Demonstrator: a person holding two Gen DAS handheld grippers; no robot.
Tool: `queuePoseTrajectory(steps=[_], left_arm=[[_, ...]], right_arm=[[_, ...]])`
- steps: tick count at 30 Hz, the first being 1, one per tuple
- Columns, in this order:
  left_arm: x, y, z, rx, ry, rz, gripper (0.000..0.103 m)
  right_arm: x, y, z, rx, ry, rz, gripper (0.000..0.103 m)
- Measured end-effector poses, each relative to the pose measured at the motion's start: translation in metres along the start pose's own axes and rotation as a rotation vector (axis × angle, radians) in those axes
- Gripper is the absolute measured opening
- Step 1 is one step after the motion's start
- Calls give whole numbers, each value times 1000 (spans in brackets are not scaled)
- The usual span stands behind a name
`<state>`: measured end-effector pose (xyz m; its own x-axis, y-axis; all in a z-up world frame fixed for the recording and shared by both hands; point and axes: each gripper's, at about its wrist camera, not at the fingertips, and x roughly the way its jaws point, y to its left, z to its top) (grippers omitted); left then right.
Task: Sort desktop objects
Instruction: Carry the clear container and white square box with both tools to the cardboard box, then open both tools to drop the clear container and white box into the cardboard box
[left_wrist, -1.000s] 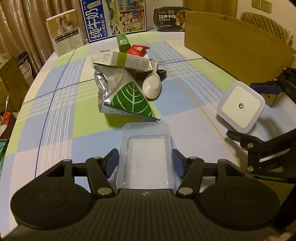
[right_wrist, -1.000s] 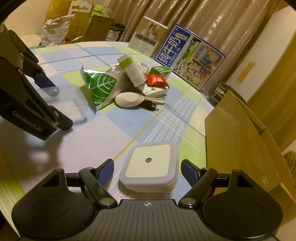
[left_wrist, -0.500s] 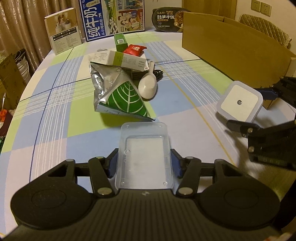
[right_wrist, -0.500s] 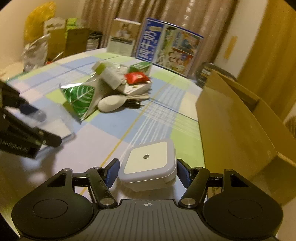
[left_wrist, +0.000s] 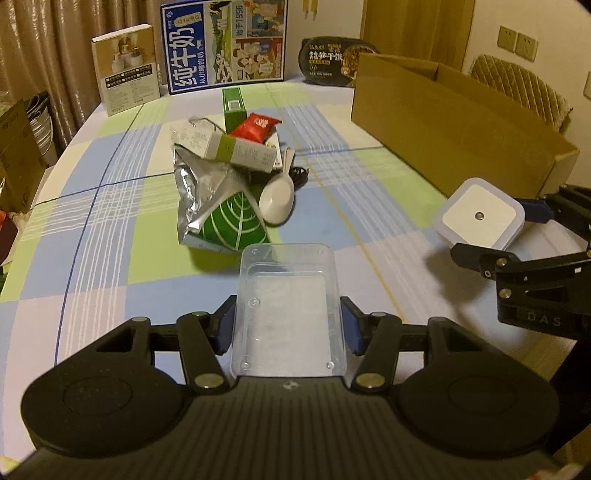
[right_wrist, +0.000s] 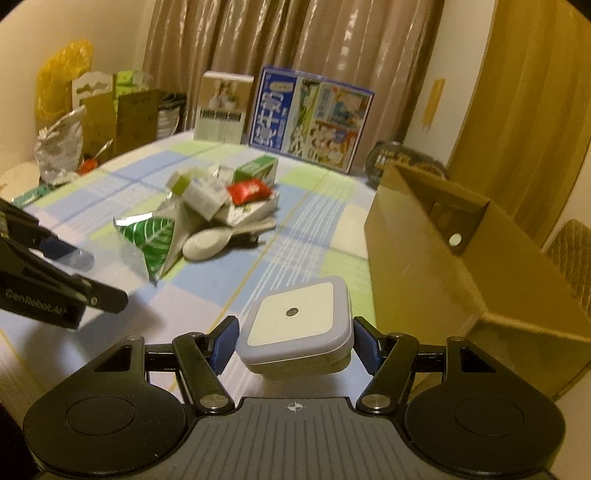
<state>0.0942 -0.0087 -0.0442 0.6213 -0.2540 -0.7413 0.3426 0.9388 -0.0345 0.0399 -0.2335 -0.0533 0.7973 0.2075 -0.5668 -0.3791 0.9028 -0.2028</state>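
Note:
My left gripper (left_wrist: 288, 325) is shut on a clear plastic tray (left_wrist: 290, 306), its blue pads pressing both long sides. My right gripper (right_wrist: 293, 338) is shut on a white square night light (right_wrist: 299, 321) and holds it off the checked tablecloth (right_wrist: 303, 221), next to the open cardboard box (right_wrist: 443, 258). From the left wrist view the night light (left_wrist: 480, 216) hangs at the right in the other gripper (left_wrist: 495, 236). A heap lies mid-table: a green leaf-print foil bag (left_wrist: 218, 214), a white spoon (left_wrist: 277, 201), a red snack packet (left_wrist: 255, 127) and small cartons (left_wrist: 229, 147).
The long cardboard box (left_wrist: 454, 129) runs along the table's right side. A blue milk carton box (left_wrist: 225, 44), a white product box (left_wrist: 127, 70) and a black bowl pack (left_wrist: 332, 61) stand at the far edge. Bags and boxes (right_wrist: 92, 118) crowd beyond the table's left side.
The right gripper closed onto the night light, lifted it off the cloth and rolled. The left gripper's pads closed against the tray's sides; that hand barely moved.

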Motion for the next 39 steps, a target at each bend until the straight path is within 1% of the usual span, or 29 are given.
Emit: queuePoseTrajectory(steps=[7,16,20,24,30,33,39], left_arm=[[-19,-13,14,-38,-15,-10,51],[-38,-44,37,-10,-54,-27,51],[-43,-59,45,13,-63,-42,51],[-45,-75,59,31,-78,-65,51],[-41,-106,95,53,-118,-132,51],[-35,-125,116,62,-133,-173,51],[-12,-165,153,80,-143,-245,51]], right_arm=[[-24,-13,15,33,-61,-11,63],[-52,-38,30,72,-133,-51,63],[-60,-63,36,114,-160,-84,63],[-64,-100,40,154,-176,-151,63],[-58,-155,37,220,-157,-208,63],[-53,-180,32,260,-133,-211,63],[-42,-207,16,290,-100,-214,63]])
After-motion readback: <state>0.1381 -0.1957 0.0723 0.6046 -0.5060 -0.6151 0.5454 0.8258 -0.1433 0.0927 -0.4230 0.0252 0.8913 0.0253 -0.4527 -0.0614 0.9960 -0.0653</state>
